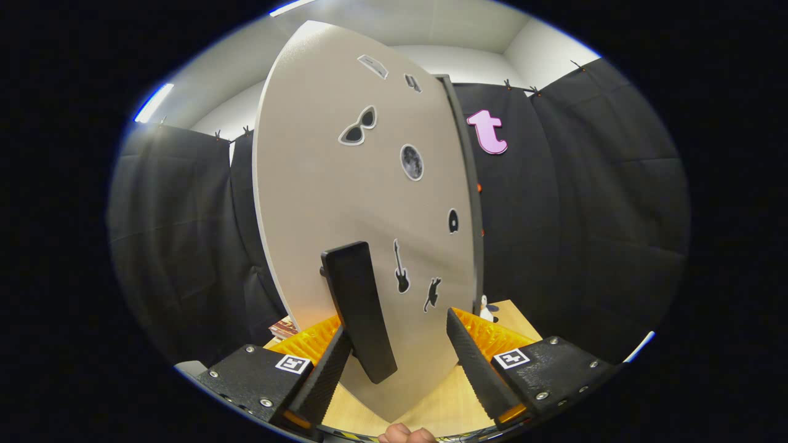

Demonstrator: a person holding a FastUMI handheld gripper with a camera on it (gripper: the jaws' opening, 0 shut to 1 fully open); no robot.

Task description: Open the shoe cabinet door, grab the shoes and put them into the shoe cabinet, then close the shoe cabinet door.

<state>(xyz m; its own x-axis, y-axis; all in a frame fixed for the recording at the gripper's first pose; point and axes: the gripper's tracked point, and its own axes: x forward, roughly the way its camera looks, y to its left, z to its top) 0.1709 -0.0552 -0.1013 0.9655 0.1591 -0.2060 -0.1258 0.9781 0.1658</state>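
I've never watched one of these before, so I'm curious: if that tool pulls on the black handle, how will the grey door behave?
The door looks like a flat rigid panel, so it would probably swing as one piece rather than flex. Its handle stands proud between the tool's open fingers, nearer one of them, which should give a firm hold. The stickers seem flat and shouldn't snag.

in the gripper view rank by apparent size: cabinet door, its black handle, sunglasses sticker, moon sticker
1. cabinet door
2. black handle, close to the open tool, so nearness enlarges it
3. sunglasses sticker and moon sticker: too alike to rank
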